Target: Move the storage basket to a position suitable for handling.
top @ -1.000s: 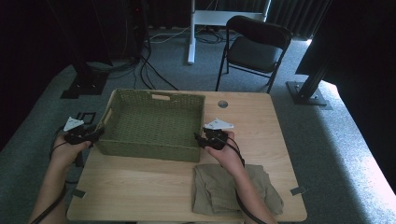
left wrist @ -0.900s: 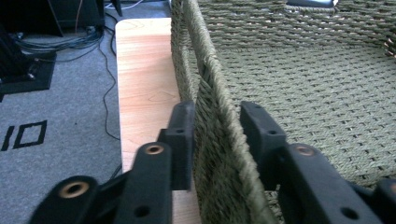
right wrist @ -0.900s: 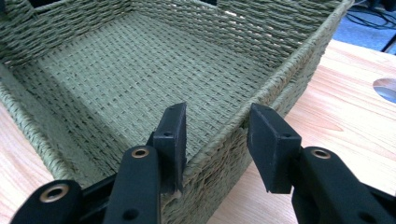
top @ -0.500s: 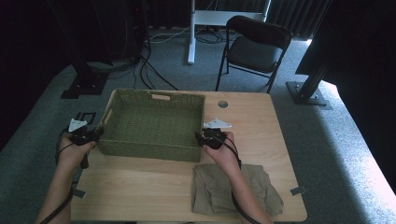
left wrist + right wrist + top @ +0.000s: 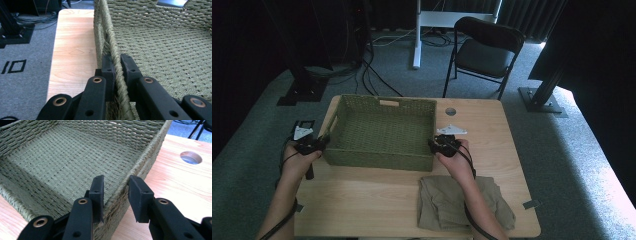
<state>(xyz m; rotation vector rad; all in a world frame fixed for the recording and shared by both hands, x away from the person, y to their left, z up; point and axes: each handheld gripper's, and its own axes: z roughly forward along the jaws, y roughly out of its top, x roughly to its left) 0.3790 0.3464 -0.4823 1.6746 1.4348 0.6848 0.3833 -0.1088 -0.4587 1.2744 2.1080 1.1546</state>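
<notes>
The left gripper (image 5: 117, 68) clamps its pads on the left rim of the woven basket (image 5: 382, 132). The right gripper (image 5: 115, 195) has just been closing, its jaws astride the right rim with a gap remaining. The basket stands on the wooden table (image 5: 362, 200), near a folded cloth (image 5: 447, 205).

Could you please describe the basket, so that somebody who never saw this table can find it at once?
Look at the wooden table. On its far half, towards the left, stands the basket, with the folded cloth lying nearer. The basket is rectangular, green, woven and empty, with a gripper at each short wall.
</notes>
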